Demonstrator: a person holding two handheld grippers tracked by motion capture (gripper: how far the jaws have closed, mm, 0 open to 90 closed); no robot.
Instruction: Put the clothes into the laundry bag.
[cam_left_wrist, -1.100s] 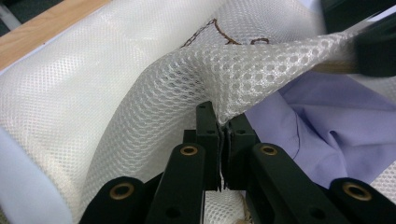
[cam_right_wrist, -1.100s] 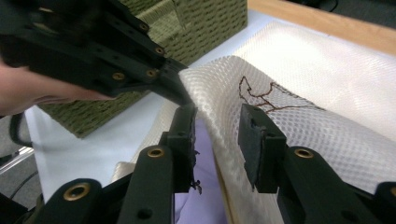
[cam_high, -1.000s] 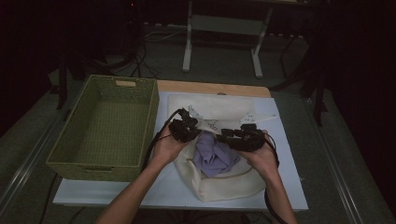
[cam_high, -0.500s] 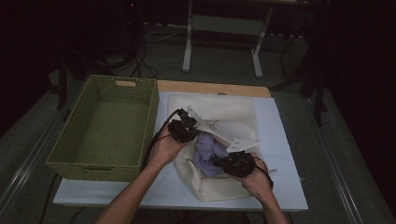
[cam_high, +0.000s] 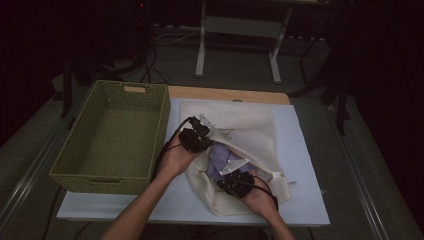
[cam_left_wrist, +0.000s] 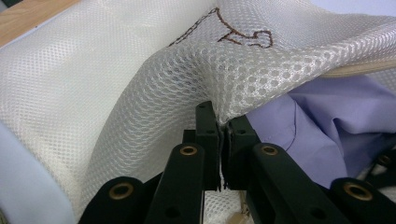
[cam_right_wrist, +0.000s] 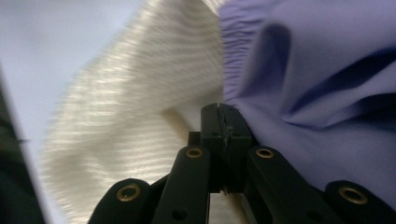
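A: Left gripper (cam_left_wrist: 219, 123), low centre of its own view — jaws are pressing together on a fold of the white mesh bag (cam_left_wrist: 140, 79), no gap showing between them. In the high view this gripper (cam_high: 196, 138) is sitting mid-frame, at the bag's left edge.

B: Right gripper (cam_right_wrist: 224, 116), low centre of its view: jaws are meeting tip to tip. Whether any cloth is caught between them, cannot tell. Cream mesh is blurring on the left, and the lilac garment (cam_right_wrist: 322, 93) is bunching just to the right, touching the jaw.

A: High view: right gripper (cam_high: 237, 182) is lying lower centre, at the bag's near edge. The mesh bag (cam_high: 240, 125) is spreading over the middle of the frame; the garment (cam_high: 218, 159) is sitting inside its mouth, between the two grippers.

B: Brown stitched mark on the mesh (cam_left_wrist: 219, 30), top centre of the left gripper view.

A: Bag is resting on a pale sheet (cam_high: 305, 165) covering the table. Green woven basket (cam_high: 162, 120) is standing at left of frame, just beside the left hand (cam_high: 175, 159).
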